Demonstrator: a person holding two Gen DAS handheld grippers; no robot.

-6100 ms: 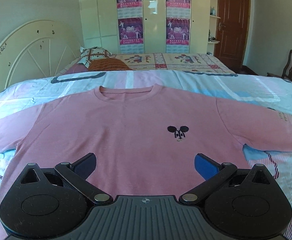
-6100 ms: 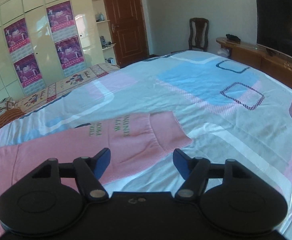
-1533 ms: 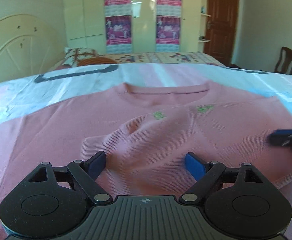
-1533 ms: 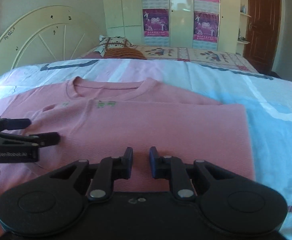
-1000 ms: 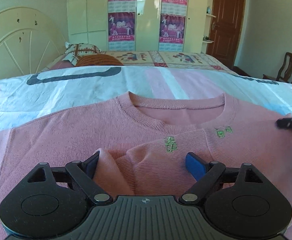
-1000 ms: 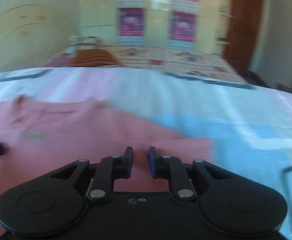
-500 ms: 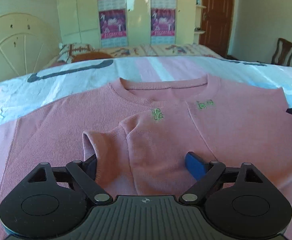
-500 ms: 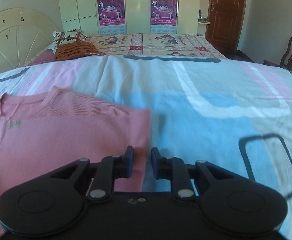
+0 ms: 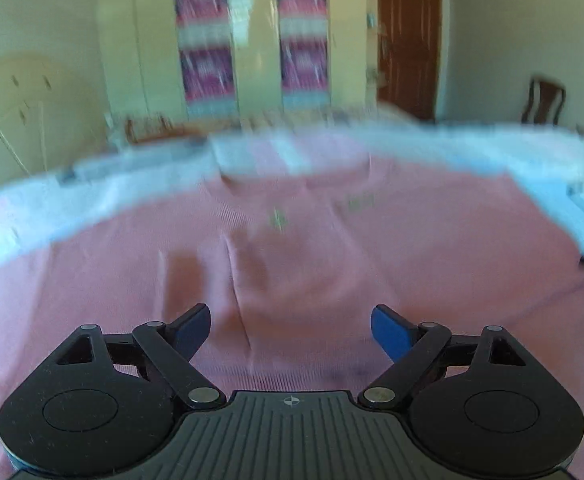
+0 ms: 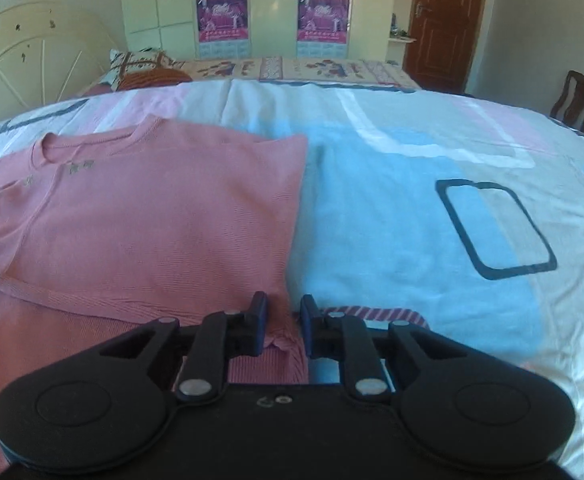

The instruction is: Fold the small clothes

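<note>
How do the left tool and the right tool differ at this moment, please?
The left tool has its jaws spread wide; the right tool has them nearly closed, with a narrow gap. The left tool is over the middle of the pink shirt; the right tool is at its lower right corner, the fabric edge between its jaws. Whether the right tool grips it is unclear. Both are black with blue pads.

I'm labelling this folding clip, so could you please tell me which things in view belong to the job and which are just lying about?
Part of the job:
- pink T-shirt, right side folded in
- left gripper, open above the shirt
- right gripper, nearly shut at the shirt's folded edge

Just lying about:
- patterned bedsheet beneath
- pillow
- wardrobe posters
- wooden chair
- door
</note>
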